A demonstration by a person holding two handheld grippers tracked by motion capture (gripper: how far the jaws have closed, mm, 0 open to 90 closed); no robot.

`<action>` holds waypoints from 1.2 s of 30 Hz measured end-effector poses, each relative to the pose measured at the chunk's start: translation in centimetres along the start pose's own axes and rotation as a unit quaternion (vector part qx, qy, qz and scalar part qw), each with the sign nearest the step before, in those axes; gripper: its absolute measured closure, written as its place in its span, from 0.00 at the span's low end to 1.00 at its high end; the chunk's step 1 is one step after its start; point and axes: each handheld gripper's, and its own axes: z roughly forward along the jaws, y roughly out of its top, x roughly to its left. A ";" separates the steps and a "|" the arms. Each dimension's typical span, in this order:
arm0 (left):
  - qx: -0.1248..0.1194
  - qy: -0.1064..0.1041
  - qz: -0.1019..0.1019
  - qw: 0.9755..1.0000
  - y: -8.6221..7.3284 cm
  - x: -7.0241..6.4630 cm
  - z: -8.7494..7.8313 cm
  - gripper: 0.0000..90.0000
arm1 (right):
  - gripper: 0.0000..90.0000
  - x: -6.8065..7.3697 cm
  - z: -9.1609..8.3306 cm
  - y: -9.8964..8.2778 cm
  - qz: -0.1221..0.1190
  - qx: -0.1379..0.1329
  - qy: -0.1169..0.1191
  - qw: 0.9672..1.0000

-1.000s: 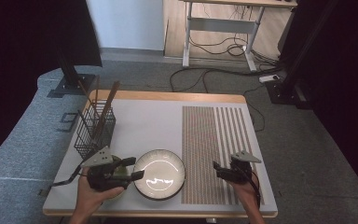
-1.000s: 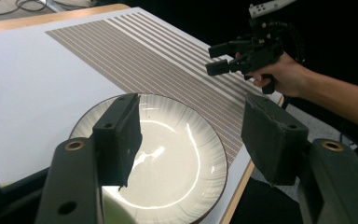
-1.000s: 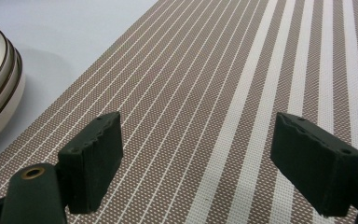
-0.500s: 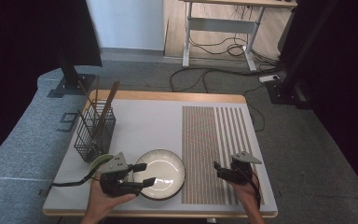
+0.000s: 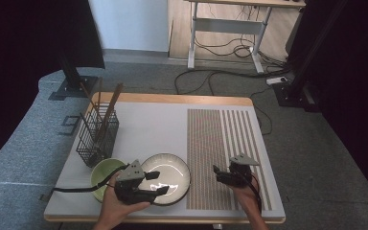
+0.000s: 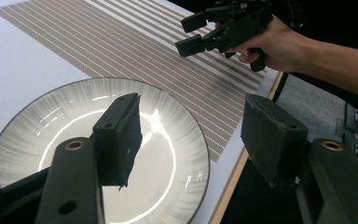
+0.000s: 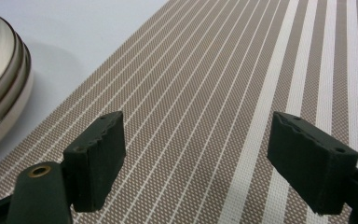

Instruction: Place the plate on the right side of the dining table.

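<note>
Left gripper point(image 5: 154, 183): jaws wide apart, gripping nothing, held over the near rim of the plate point(image 5: 168, 171).
Plate: on the bench point(image 5: 143, 124), one jaw above its face, the other past its edge.
Right gripper point(image 5: 223, 173): jaws spread, empty, above the striped mat point(image 5: 220, 143).
Green bowl point(image 5: 103, 173): just behind the left gripper, beside the plate.

On the worktop point(image 5: 139, 120) there are one white plate point(image 5: 170, 172), one green bowl point(image 5: 104, 172), one wire basket point(image 5: 97, 136), one striped mat point(image 5: 220, 143) and two tongs.
</note>
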 end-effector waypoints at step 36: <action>0.041 0.009 0.000 0.999 -1.8 -0.4 4.0 0.41 | 0.25 -0.1 -0.3 -0.4 -0.005 -0.006 -0.002 1.000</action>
